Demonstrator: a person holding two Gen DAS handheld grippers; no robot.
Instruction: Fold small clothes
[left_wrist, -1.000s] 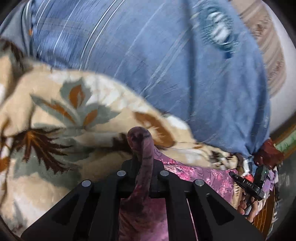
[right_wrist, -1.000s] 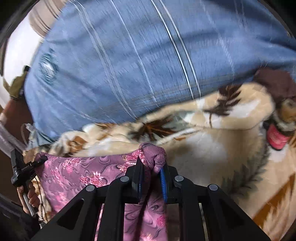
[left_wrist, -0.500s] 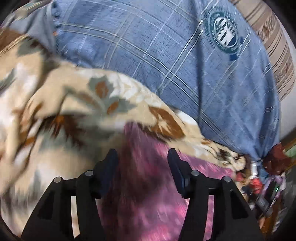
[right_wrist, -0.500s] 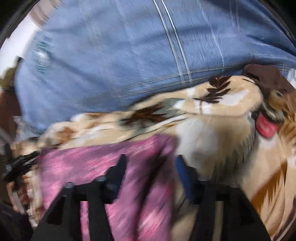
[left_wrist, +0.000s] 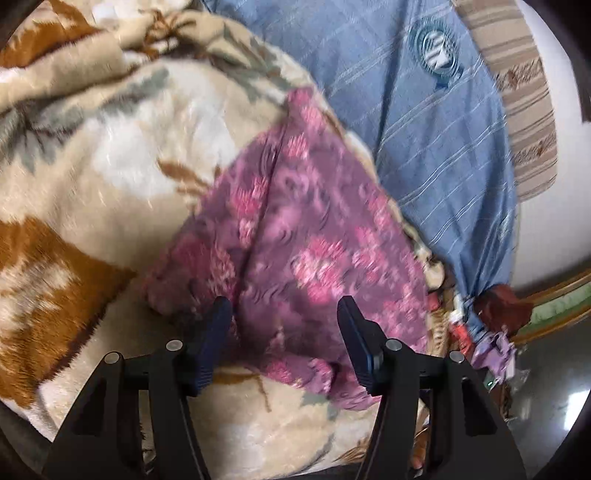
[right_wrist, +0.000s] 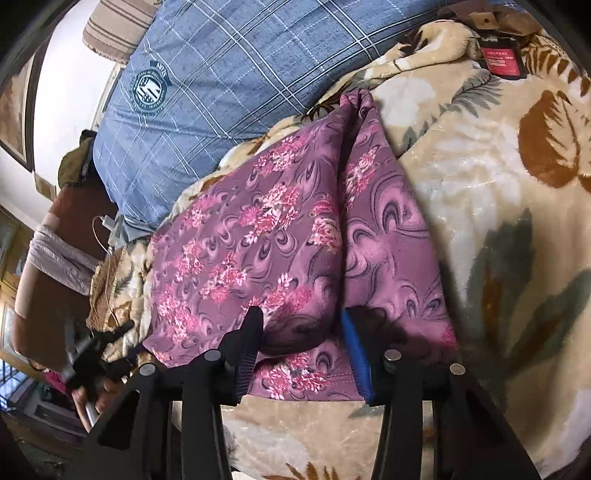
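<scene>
A purple floral cloth (left_wrist: 306, 236) lies folded on a beige leaf-patterned blanket (left_wrist: 110, 177). It also shows in the right wrist view (right_wrist: 288, 229), with a raised crease running down its middle. My left gripper (left_wrist: 284, 314) is open and empty, its jaws spread just above the cloth's near edge. My right gripper (right_wrist: 301, 325) is open and empty too, its jaws spread over the cloth's near edge. In the right wrist view the left gripper (right_wrist: 92, 350) shows at the lower left, held in a hand.
A blue checked pillow (right_wrist: 221, 74) with a round badge lies behind the cloth, also in the left wrist view (left_wrist: 424, 122). A red and black packet (right_wrist: 502, 59) lies at the blanket's far right. A striped cushion (left_wrist: 524, 92) and the bed's wooden edge (left_wrist: 554, 295) are at right.
Both grippers have opened and let go of the cloth's bunched corners. They have pulled back and up, and the cloth now lies flat on the blanket.
</scene>
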